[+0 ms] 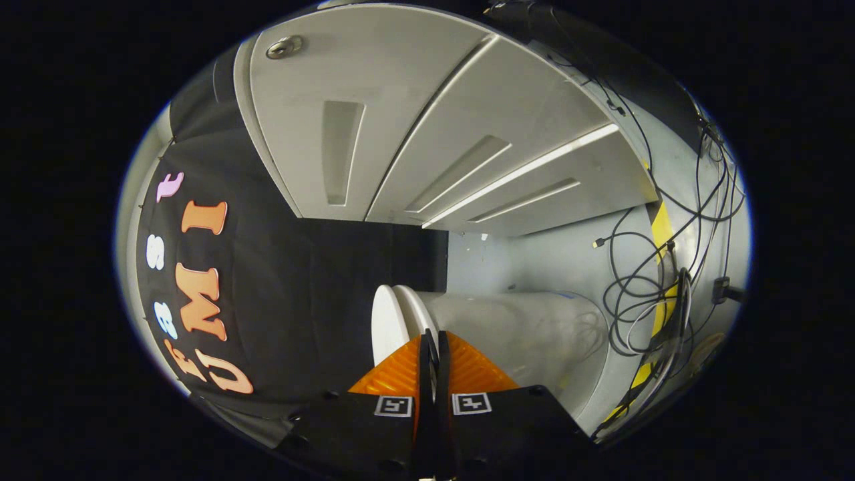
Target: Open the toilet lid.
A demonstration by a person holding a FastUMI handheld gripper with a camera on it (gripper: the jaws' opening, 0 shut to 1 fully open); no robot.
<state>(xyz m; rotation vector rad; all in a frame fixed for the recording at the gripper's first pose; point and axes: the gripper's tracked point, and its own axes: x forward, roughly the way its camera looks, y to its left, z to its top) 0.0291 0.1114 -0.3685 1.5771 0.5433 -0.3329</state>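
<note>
Your gripper (433, 347) has its fingers pressed together with nothing between them; just ahead, at eleven o'clock from the tips, the toilet lid (389, 322) shows edge-on against the bowl (514, 327); I judge it rigid, smooth, slippery and hinged, so hook its free rim.
</note>
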